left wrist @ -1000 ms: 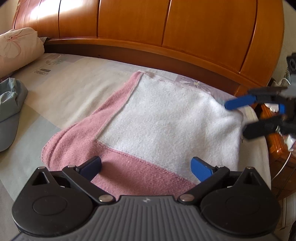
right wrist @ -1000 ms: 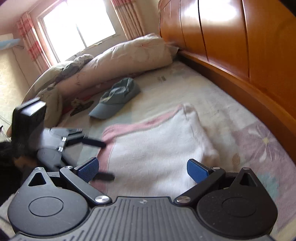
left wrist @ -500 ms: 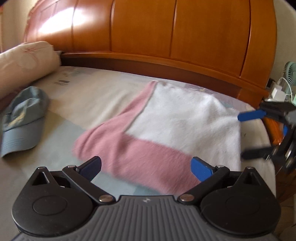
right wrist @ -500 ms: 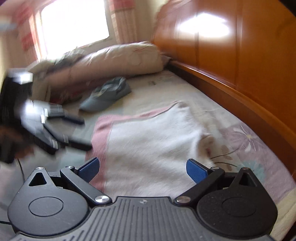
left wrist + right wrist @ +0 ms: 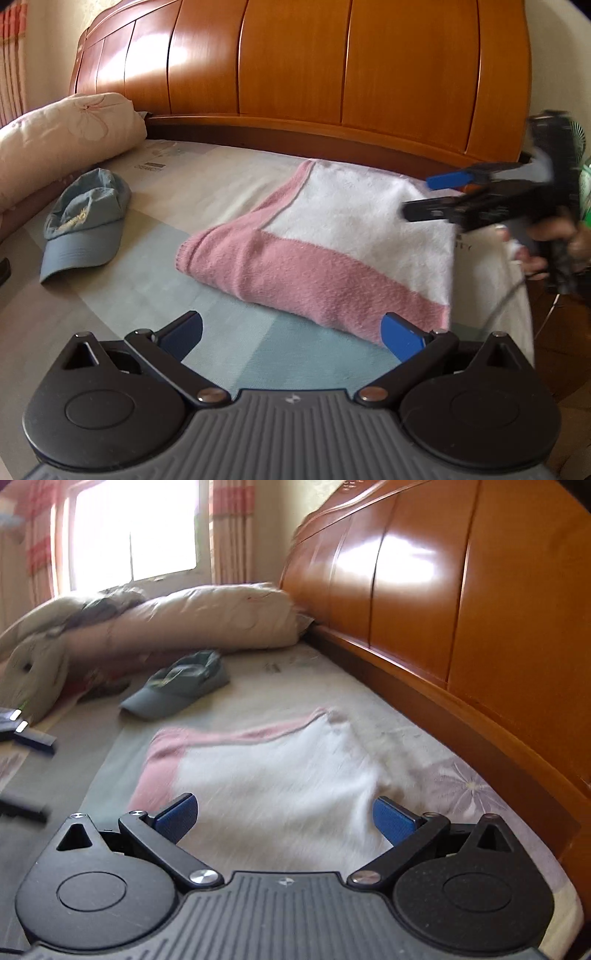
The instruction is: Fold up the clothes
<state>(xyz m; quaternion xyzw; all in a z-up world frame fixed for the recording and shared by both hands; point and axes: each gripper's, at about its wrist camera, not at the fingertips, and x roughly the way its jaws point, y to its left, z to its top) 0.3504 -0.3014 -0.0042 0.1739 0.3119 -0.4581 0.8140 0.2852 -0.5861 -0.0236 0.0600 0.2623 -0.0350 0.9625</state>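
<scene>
While folded towel (image 5: 332,236) lies flat, cap (image 5: 83,225) well apart.

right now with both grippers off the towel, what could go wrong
The folded towel lies close to the bed's right edge, so a nudge from the open right gripper hovering there could push it off. Its pink layers look loosely stacked; the open left gripper might snag one layer and unfold it.

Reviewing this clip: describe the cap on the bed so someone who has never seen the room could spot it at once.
Start at the wooden headboard and drop to the bed below it. Between the rolled cream quilt and the folded pink-and-white towel lies the cap. It is the only grey-blue item there, crumpled, with a stiff brim.
</scene>
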